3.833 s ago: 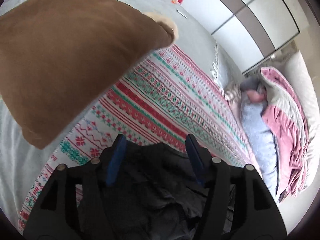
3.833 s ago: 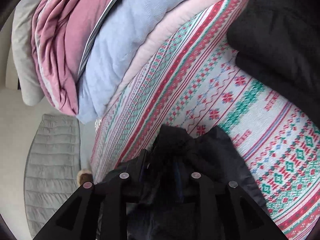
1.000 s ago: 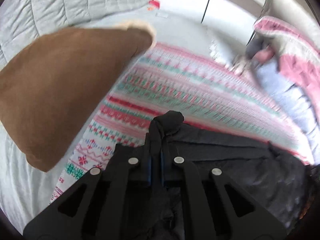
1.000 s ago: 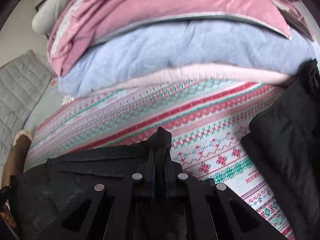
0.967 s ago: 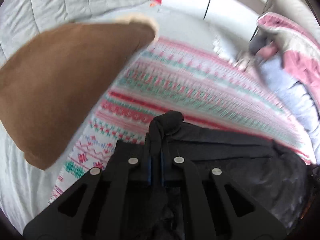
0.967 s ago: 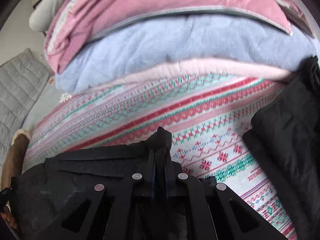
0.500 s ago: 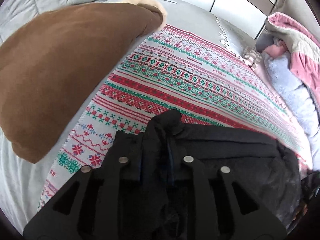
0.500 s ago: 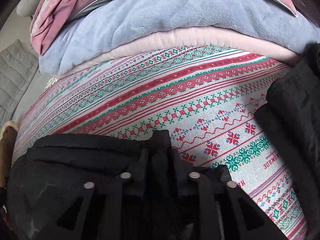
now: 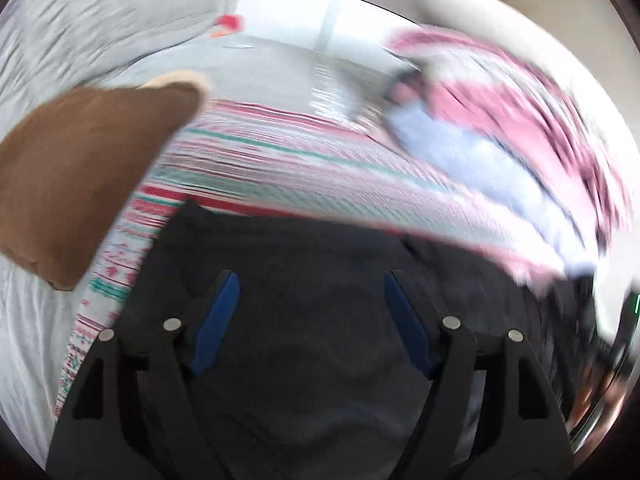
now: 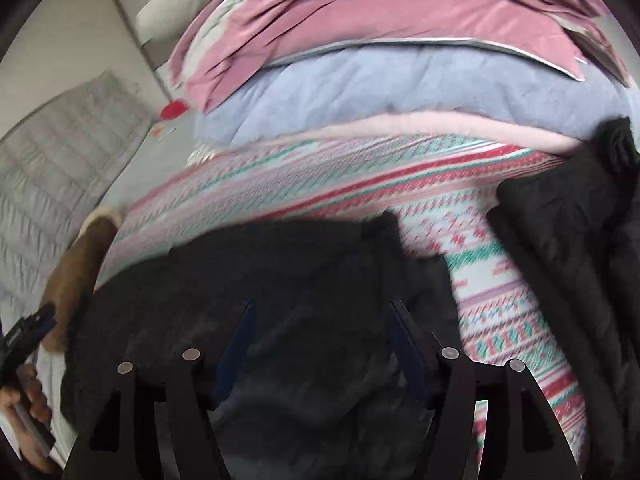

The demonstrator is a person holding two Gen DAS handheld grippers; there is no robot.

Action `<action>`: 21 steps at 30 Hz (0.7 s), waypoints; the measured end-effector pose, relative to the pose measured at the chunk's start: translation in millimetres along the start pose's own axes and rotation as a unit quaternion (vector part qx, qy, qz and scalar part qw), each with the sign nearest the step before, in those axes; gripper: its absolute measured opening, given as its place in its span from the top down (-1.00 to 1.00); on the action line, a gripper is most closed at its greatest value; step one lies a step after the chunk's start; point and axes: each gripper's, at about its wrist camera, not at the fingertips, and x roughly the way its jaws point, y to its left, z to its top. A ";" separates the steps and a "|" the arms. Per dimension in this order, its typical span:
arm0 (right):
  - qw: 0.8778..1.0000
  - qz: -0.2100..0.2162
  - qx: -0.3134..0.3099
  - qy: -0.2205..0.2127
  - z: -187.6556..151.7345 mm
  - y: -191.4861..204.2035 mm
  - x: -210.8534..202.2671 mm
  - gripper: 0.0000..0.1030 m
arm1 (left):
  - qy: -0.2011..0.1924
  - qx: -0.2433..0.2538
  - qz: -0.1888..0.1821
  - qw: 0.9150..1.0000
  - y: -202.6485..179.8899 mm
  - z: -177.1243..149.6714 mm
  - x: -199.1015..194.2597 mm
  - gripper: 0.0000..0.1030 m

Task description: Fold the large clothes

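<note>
Both grippers, left [image 9: 308,316] and right [image 10: 320,344], hover with jaws wide apart and empty above a black garment [image 10: 248,280] lying on the patterned blanket [image 10: 500,292]. A fold appears just laid; next comes choosing a fresh edge to pinch.

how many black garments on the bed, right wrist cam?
2. One black garment lies on the patterned blanket under the open right tongs. A second black garment sits at the right edge, partly cropped. More could be out of frame.
</note>
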 end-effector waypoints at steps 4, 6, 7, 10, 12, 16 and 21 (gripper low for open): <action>0.997 0.024 -0.058 0.040 -25.6 28.7 3.7 -0.33 | 0.022 0.048 -0.027 0.998 -48.4 -24.5 -0.9 -0.47; 0.996 0.019 -0.076 0.049 -36.6 37.2 6.5 -0.33 | 0.031 0.074 -0.034 0.996 -70.1 -36.2 1.4 -0.47; 0.995 0.017 -0.083 0.056 -41.5 40.1 8.7 -0.33 | 0.035 0.089 -0.036 0.995 -80.0 -42.3 3.5 -0.47; 0.993 0.011 -0.096 0.074 -52.4 43.1 16.3 -0.33 | 0.044 0.127 -0.022 0.991 -103.2 -59.3 11.4 -0.47; 0.991 0.004 -0.102 0.081 -56.5 42.8 21.5 -0.33 | 0.057 0.137 -0.011 0.989 -108.5 -66.4 19.7 -0.47; 0.990 -0.004 -0.102 0.099 -63.3 39.0 32.5 -0.36 | 0.087 0.144 0.020 0.986 -108.9 -80.2 39.8 -0.48; 0.988 -0.015 -0.110 0.111 -65.2 39.4 46.7 -0.54 | 0.095 0.168 0.064 0.979 -113.9 -92.3 56.4 -0.59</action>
